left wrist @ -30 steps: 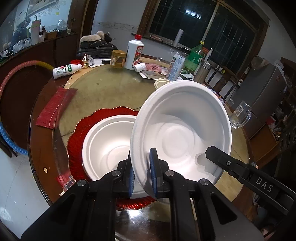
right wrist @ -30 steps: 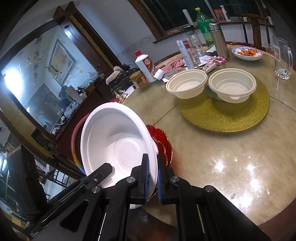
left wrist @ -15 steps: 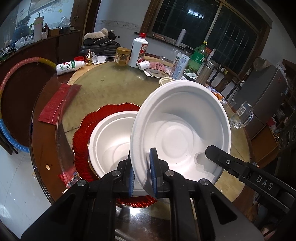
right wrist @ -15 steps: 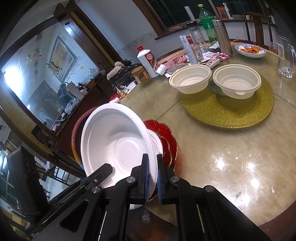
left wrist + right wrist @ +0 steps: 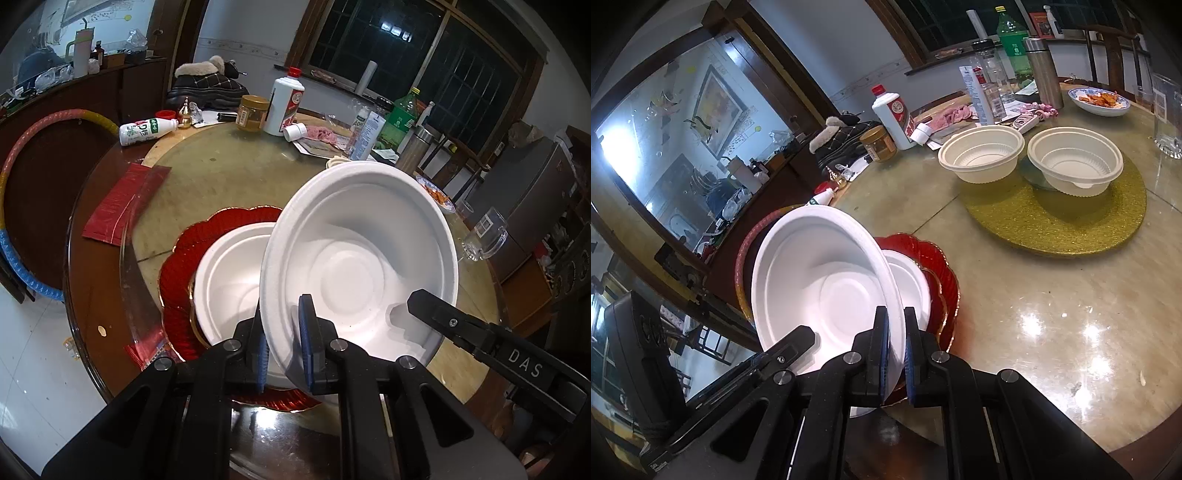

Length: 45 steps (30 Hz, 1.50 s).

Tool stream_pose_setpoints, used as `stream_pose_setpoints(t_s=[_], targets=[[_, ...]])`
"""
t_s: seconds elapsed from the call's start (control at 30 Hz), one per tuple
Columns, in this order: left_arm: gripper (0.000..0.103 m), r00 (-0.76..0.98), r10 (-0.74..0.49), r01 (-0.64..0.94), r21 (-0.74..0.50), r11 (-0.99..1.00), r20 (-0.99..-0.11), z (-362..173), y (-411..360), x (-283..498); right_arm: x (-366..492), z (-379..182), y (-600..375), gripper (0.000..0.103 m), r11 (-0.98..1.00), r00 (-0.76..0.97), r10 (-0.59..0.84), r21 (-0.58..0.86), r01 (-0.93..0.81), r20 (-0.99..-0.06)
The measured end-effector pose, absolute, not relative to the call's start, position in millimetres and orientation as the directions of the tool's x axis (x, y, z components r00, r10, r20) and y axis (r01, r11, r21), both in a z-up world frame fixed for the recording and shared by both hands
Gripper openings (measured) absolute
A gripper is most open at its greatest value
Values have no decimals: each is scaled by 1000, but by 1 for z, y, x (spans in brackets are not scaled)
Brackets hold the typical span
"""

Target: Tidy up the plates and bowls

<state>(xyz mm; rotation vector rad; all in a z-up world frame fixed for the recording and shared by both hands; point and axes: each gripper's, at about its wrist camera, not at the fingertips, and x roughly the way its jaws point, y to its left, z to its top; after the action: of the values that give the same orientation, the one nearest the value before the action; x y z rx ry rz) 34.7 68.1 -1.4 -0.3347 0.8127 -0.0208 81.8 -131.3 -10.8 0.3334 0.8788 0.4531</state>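
Both grippers hold one white foam bowl (image 5: 362, 266), tilted, by opposite sides of its rim. My left gripper (image 5: 282, 343) is shut on its near rim. My right gripper (image 5: 895, 343) is shut on the other side of the rim, and the bowl also shows in the right wrist view (image 5: 820, 284). The right gripper's finger (image 5: 461, 325) reaches in from the right in the left wrist view. Below the held bowl a second white foam bowl (image 5: 229, 284) sits on a red scalloped plate (image 5: 177, 269). Two cream bowls (image 5: 982, 151) (image 5: 1075, 158) stand on a gold round mat (image 5: 1052, 225).
The round table (image 5: 1052, 302) has a glass turntable top. At its far side stand a white bottle (image 5: 284, 99), a jar (image 5: 253, 112), a green bottle (image 5: 400, 118), a flask and a food dish (image 5: 1099, 99). A glass mug (image 5: 485, 236) is right. A red packet (image 5: 122, 206) lies left.
The held bowl has shifted right and a little nearer the table's middle, so more of the bowl on the red plate shows. Both grippers stay shut on the rim.
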Motion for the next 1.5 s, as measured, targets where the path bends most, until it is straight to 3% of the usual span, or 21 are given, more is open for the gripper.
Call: stream_pose_setpoints(t_s=[1.5], targets=[[12, 680, -86, -145, -248, 958, -728, -2, 77, 37, 98, -22, -116, 8, 835, 508, 545, 482, -265, -667]])
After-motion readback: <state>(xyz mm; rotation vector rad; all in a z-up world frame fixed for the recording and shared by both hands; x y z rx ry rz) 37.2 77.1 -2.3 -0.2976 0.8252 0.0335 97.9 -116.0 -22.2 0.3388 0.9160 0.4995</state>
